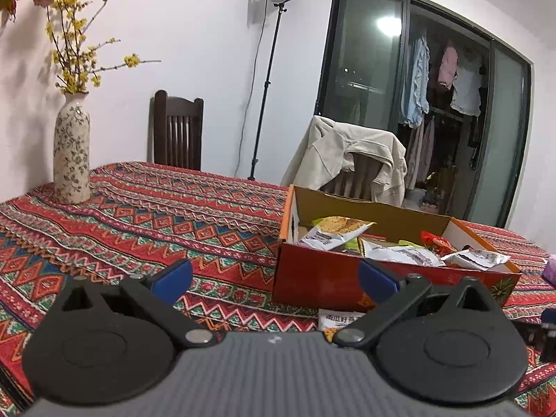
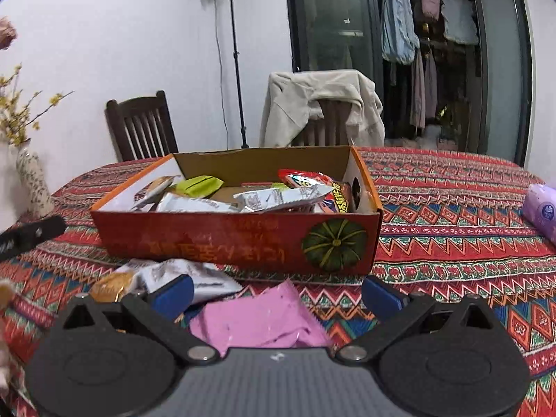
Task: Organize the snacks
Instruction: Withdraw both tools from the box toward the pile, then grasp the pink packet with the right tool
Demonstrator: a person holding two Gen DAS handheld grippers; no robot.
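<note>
An orange cardboard box (image 2: 236,239) with a pumpkin picture stands on the patterned tablecloth and holds several snack packets (image 2: 278,196). It also shows in the left wrist view (image 1: 312,274), right of centre. My right gripper (image 2: 278,295) is open, just in front of the box, above a pink packet (image 2: 264,319). A white biscuit packet (image 2: 173,278) lies by its left finger. My left gripper (image 1: 274,278) is open and empty, left of the box. A white packet (image 1: 335,319) lies at the box's near side.
A flowered vase (image 1: 71,149) with yellow branches stands at the far left of the table. A purple tissue pack (image 2: 542,208) lies at the right. Two chairs (image 2: 142,128), one draped with a beige jacket (image 2: 323,104), stand behind the table.
</note>
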